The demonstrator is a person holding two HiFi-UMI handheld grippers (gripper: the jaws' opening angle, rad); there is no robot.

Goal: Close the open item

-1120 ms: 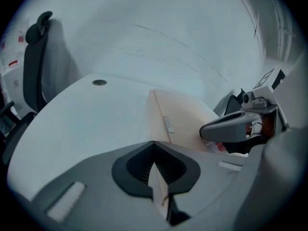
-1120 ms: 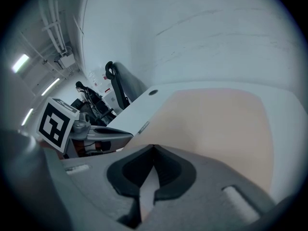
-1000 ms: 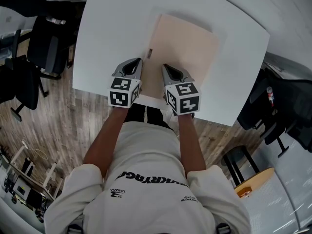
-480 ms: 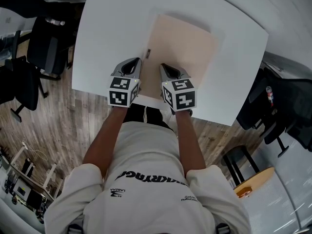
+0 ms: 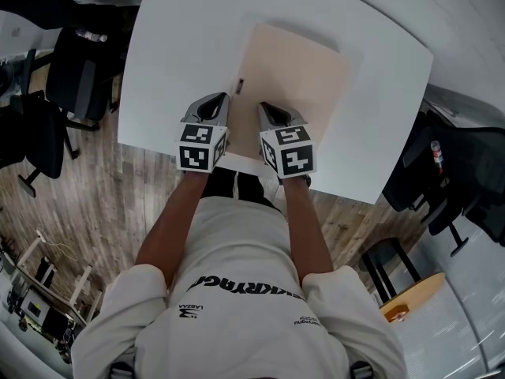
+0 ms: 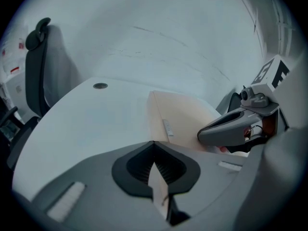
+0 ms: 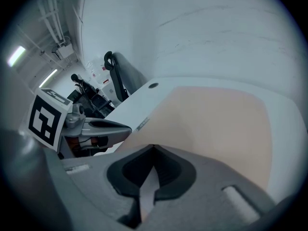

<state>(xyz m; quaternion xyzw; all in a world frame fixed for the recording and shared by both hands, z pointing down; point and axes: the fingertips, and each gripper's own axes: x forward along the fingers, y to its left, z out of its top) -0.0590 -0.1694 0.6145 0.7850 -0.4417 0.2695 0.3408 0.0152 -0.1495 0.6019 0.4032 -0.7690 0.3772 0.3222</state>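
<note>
Folder [image 5: 296, 85]: seems light, thin and floppy, so take by its near edge, beside left gripper [image 5: 216, 99] and right gripper [image 5: 269, 107], both pressed together.

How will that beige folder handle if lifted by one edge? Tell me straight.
The folder looks thin and lies flat on the table, so it is probably light and floppy. Smooth cover on a smooth top: it may slide when pushed.

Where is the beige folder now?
Head view: the beige folder lies flat on the white table, near corner at the right tool, beside the left tool.
</note>
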